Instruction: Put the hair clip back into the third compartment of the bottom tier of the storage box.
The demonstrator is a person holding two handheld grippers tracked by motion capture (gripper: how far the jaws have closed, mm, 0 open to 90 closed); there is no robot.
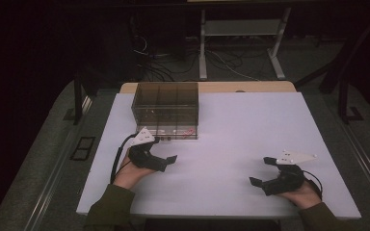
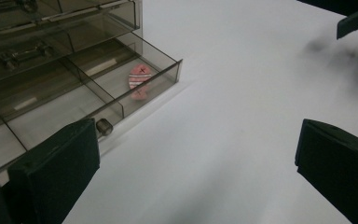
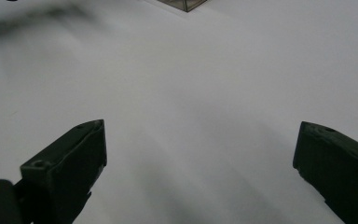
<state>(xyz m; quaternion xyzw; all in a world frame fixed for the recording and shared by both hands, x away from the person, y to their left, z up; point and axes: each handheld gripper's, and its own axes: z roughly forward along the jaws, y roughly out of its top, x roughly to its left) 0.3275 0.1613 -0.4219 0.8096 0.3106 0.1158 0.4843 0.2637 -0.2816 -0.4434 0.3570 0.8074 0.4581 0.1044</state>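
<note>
A smoky see-through drawer cabinet [image 1: 166, 109] stands at the back left of the white table [image 1: 241, 125]. Its lowest drawer [image 2: 121, 93] is pulled out, and a small pink striped fish-shaped piece [image 2: 139, 77] lies in the drawer's right-hand compartment, visible from above as a pink spot [image 1: 188, 131]. A small round knob [image 2: 104, 126] sits on the drawer front. My left gripper [image 1: 166, 149] rests just in front of the drawer, open, with nothing between its jaws [image 2: 198, 158]. My right gripper [image 1: 262, 171] lies near the front right of the table, open over bare tabletop [image 3: 200, 158].
Behind the table stands a white desk frame [image 1: 241, 43], with cables [image 1: 173, 65] lying on the dark floor. The cabinet's upper drawers [image 2: 23, 51] are pushed in. The right gripper's tip [image 2: 354, 21] shows at the top right of the left gripper view.
</note>
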